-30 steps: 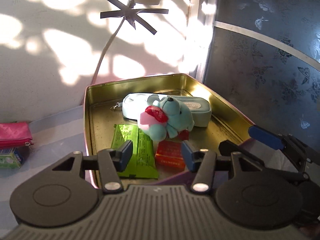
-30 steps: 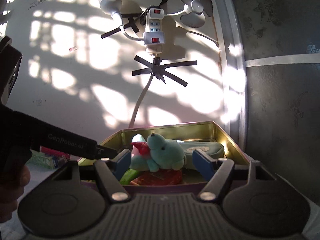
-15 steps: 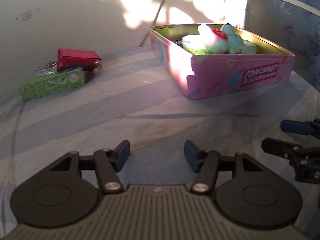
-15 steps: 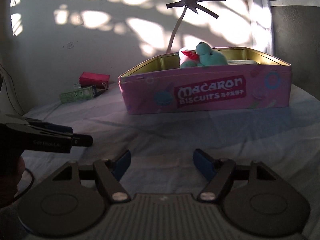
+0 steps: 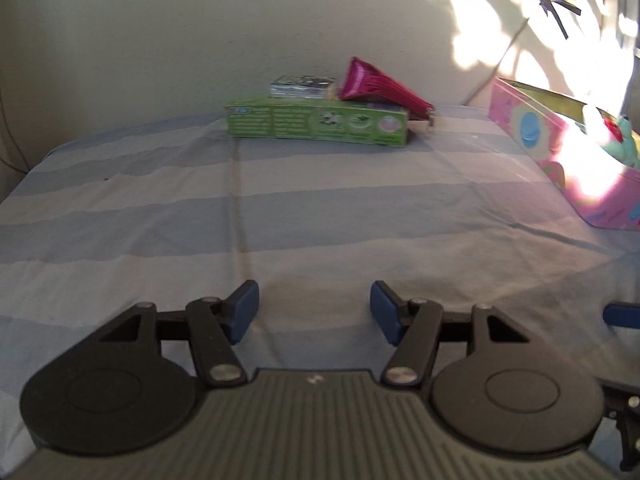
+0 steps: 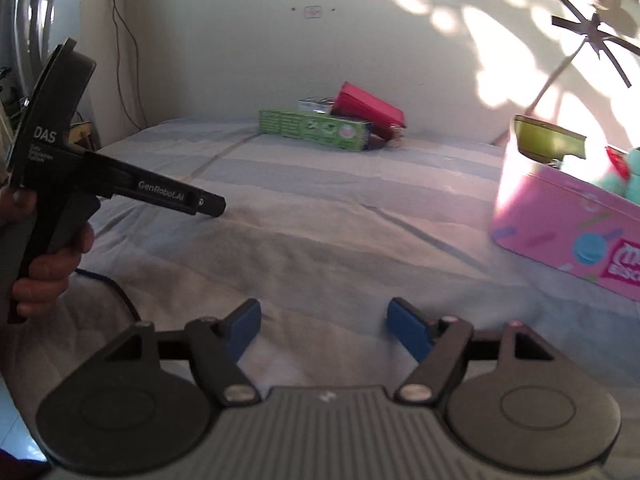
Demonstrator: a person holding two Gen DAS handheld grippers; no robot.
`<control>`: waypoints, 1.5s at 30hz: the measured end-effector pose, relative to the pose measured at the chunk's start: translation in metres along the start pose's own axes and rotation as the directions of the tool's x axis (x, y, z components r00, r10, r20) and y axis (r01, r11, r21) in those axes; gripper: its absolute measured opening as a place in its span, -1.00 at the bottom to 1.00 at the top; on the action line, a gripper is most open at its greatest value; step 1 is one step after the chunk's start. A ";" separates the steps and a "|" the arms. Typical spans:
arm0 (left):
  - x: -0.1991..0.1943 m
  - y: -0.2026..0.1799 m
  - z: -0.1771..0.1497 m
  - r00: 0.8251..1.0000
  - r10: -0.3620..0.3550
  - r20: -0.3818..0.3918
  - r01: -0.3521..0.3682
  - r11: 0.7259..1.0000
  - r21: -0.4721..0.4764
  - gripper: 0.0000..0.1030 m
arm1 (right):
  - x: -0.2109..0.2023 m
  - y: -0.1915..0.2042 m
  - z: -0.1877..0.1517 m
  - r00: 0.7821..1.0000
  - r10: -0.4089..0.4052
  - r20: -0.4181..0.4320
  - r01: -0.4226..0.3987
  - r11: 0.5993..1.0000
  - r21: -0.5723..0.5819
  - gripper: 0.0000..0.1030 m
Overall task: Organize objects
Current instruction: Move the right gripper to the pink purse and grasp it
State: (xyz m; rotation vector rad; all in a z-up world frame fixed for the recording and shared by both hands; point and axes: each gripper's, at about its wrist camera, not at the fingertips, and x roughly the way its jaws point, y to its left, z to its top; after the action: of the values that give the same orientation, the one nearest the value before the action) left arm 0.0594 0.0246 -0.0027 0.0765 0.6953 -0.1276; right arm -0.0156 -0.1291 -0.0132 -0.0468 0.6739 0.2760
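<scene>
Three loose things sit together at the far end of the striped sheet (image 5: 280, 208), at about 12 o'clock from my left gripper (image 5: 314, 312): a green box (image 5: 318, 122) lying flat, a red pouch (image 5: 376, 88) leaning on its far right end, and a small silvery packet (image 5: 302, 86) just behind the box. At 2 o'clock stands the pink tin (image 6: 568, 216), with a teal plush toy (image 6: 626, 178) poking above its rim.

I see my left gripper spread wide with nothing between its blue pads (image 5: 244, 312), held low over the sheet and pointed at the green box. My right gripper (image 6: 322, 328) is spread just as wide and empty, level over the near sheet. From the right camera, my left hand (image 6: 44, 264) wraps the handle of its tool at 9 o'clock.
</scene>
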 end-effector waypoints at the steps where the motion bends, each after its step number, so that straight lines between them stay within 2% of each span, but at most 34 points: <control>1: 0.003 0.013 0.003 1.000 0.031 0.003 -0.031 0.999 -0.018 0.24 | 0.007 0.006 0.008 1.000 0.025 -0.011 -0.025 1.000 -0.013 0.43; 4: 0.015 0.052 0.012 0.989 0.144 0.016 -0.143 0.987 -0.073 0.25 | 0.037 0.017 0.033 0.996 0.087 -0.035 -0.088 0.996 -0.030 0.41; 7: 0.030 0.093 0.014 0.978 0.206 0.011 -0.200 0.961 -0.191 0.26 | 0.074 0.018 0.063 0.997 0.074 -0.014 -0.074 0.997 -0.026 0.40; 9: 0.026 0.109 0.013 0.986 0.160 0.044 -0.142 0.951 -0.276 0.29 | 0.098 0.009 0.087 0.999 0.030 0.034 -0.031 0.999 0.017 0.39; 10: 0.025 0.109 0.013 0.986 0.157 0.047 -0.138 0.950 -0.279 0.30 | 0.110 0.001 0.101 0.997 -0.009 0.070 0.006 0.999 0.042 0.39; 13: 0.026 0.097 0.015 0.987 0.152 0.047 -0.137 0.964 -0.228 0.31 | 0.138 -0.023 0.143 0.986 -0.111 0.127 0.092 0.985 0.145 0.43; 16: 0.028 0.094 0.017 0.991 0.128 0.046 -0.117 0.973 -0.201 0.34 | 0.159 -0.037 0.177 0.979 -0.124 0.159 0.090 0.975 0.205 0.56; 17: 0.028 0.095 0.018 0.992 0.118 0.045 -0.107 0.973 -0.206 0.38 | 0.165 -0.035 0.185 0.976 -0.137 0.170 0.105 0.977 0.188 0.68; 20: 0.029 0.098 0.017 0.994 0.099 0.046 -0.087 0.972 -0.218 0.44 | 0.188 -0.031 0.206 0.966 -0.208 0.155 0.192 0.975 0.112 0.80; 21: 0.029 0.097 0.017 0.994 0.101 0.044 -0.090 0.973 -0.213 0.44 | 0.195 -0.036 0.212 0.969 -0.206 0.137 0.191 0.974 0.118 0.95; 23: 0.029 0.094 0.017 0.993 0.109 0.039 -0.099 0.975 -0.197 0.47 | 0.209 -0.052 0.218 0.979 -0.181 0.098 0.163 0.973 0.164 0.99; 25: 0.028 0.091 0.016 0.993 0.113 0.036 -0.105 0.977 -0.185 0.48 | 0.214 -0.069 0.218 0.979 -0.185 0.080 0.162 0.958 0.237 0.99; 28: 0.029 0.092 0.016 0.993 0.111 0.034 -0.102 0.978 -0.184 0.50 | 0.230 -0.100 0.211 0.999 -0.052 0.001 0.048 0.930 0.364 0.99; 30: 0.029 0.092 0.016 0.993 0.109 0.035 -0.101 0.978 -0.185 0.51 | 0.240 -0.110 0.203 0.999 0.007 -0.050 0.015 0.904 0.427 0.97; 32: 0.029 0.093 0.016 0.994 0.107 0.036 -0.098 0.977 -0.191 0.51 | 0.235 -0.109 0.196 1.000 0.003 -0.025 0.008 0.901 0.434 0.95; 36: 0.028 0.094 0.016 0.994 0.099 0.040 -0.089 0.975 -0.204 0.52 | 0.199 -0.078 0.185 0.991 -0.089 0.097 0.054 0.948 0.313 0.94; 39: 0.028 0.095 0.016 0.995 0.092 0.041 -0.082 0.975 -0.208 0.52 | 0.160 -0.050 0.167 0.991 -0.023 0.132 -0.008 0.975 0.224 0.94; 43: 0.027 0.094 0.016 0.995 0.086 0.046 -0.075 0.976 -0.206 0.52 | 0.103 -0.009 0.114 0.991 0.118 0.056 -0.124 0.984 0.126 0.95; 45: 0.026 0.093 0.015 0.996 0.070 0.054 -0.057 0.978 -0.202 0.52 | 0.082 0.010 0.085 0.991 0.136 -0.002 -0.135 0.988 0.077 0.95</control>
State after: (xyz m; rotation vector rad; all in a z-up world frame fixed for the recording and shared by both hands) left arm 0.1018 0.1127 -0.0050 -0.0980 0.6409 0.0020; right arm 0.0950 -0.0886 0.0026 0.0716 0.6955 0.3809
